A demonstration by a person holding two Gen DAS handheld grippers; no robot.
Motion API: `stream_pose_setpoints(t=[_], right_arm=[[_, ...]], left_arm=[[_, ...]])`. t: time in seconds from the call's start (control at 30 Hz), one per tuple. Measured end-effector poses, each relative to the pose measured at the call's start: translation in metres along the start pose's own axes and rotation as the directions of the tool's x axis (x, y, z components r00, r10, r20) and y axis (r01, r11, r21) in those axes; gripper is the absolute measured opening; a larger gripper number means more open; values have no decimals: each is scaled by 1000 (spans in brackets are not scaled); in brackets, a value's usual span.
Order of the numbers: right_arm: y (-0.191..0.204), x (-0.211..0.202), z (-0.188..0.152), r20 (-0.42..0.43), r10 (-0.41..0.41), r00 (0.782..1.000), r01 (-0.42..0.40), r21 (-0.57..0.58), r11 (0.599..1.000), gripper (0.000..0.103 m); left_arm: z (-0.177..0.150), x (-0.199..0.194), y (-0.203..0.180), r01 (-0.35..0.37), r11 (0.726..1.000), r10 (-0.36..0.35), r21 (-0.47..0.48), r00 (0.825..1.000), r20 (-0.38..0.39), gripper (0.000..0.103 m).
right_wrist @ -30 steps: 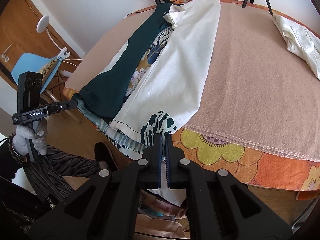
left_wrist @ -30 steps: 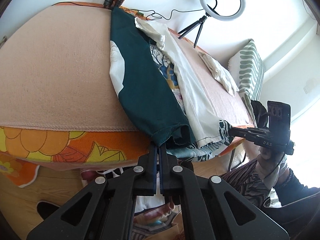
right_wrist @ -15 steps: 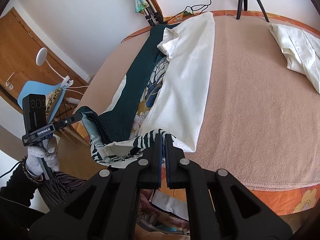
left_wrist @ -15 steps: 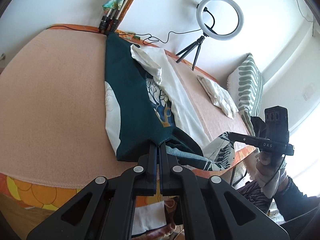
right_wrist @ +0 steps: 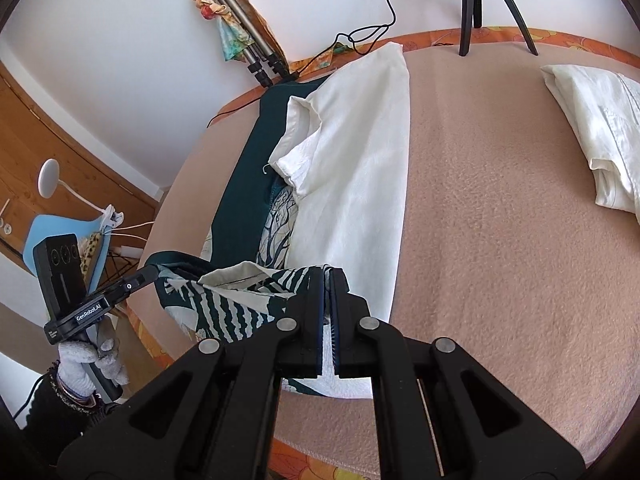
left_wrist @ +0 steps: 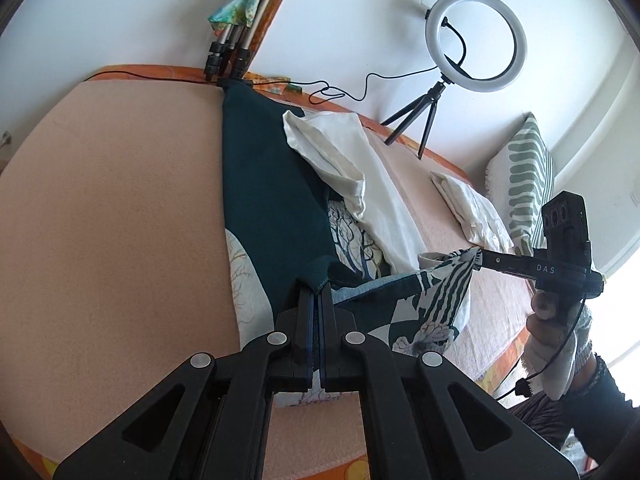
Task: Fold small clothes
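Left wrist view looks down along the left gripper (left_wrist: 315,292), tilted steeply toward the bed, its black jaws pressed together on a corner of the dark green printed shirt (left_wrist: 272,216). Off to the side the right gripper (left_wrist: 480,259) is held out nearly level by a gloved hand (left_wrist: 554,328), and it pinches the other hem corner, so the hem hangs slack between the two tools and its striped leaf pattern shows on the raised flap. From the right wrist view the same pinch is plain: right gripper (right_wrist: 327,276) clamped on the patterned hem, the left gripper (right_wrist: 150,274) at the far corner, gripped by a hand in a grey knitted glove (right_wrist: 86,360).

The shirt lies lengthwise across a peach fleecy blanket (left_wrist: 112,220) with a nubbly nap. Its smooth cream lining and a folded-in sleeve (right_wrist: 352,168) face up. A second white folded garment (right_wrist: 596,128) rests well apart on the blanket. A ring light on a small tripod (left_wrist: 476,36) stands at the far edge, beside a striped cushion (left_wrist: 524,176).
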State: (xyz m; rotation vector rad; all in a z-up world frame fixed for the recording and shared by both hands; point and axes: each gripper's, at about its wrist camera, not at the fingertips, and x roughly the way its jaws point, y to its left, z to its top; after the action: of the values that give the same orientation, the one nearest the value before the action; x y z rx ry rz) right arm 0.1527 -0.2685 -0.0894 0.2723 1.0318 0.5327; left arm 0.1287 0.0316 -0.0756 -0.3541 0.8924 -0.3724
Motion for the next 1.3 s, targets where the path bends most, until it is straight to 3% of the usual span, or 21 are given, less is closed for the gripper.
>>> stream_pose_setpoints(t=[0.27,0.33,0.4,0.53,0.63,0.73,0.87,0.97,1.1,1.3], right_arm=[[-19,39,20,-49,-57,997,59,28,998,4],[-21,42,22,-52,-67,996,69,28,997,4],[-26,42,24,-55,-63,996,66,47,997,4],[-26,30,26,-20,-97,995,98,34,995,7],[-17,19,27,27,-151,988,152,-16,988,14],[-2,9,25,67,-158,985,163,-68,984,15],[38,7,21,81,-84,993,100,-224,969,15],[77,20,12,52,-37,998,54,-371,927,15],[132,46,0,9,4,1000,2,-569,823,15],[176,97,-5,-87,-1,996,-61,-707,705,15]], left_arm=[[9,31,14,-32,999,32,-10,998,-47,1],[15,30,19,-47,999,46,-27,998,-46,9],[21,22,25,-57,996,55,-62,998,-22,26],[27,0,30,-56,996,58,-68,998,34,28],[20,-9,20,-59,998,59,1,997,45,28],[5,-4,5,-53,995,54,87,998,-10,26],[-15,8,-10,-72,982,83,177,995,-60,26],[-21,13,-3,-63,987,75,145,994,-74,26],[-27,14,11,-33,995,42,91,995,-94,26],[-36,13,23,7,999,-4,35,995,-97,25]])
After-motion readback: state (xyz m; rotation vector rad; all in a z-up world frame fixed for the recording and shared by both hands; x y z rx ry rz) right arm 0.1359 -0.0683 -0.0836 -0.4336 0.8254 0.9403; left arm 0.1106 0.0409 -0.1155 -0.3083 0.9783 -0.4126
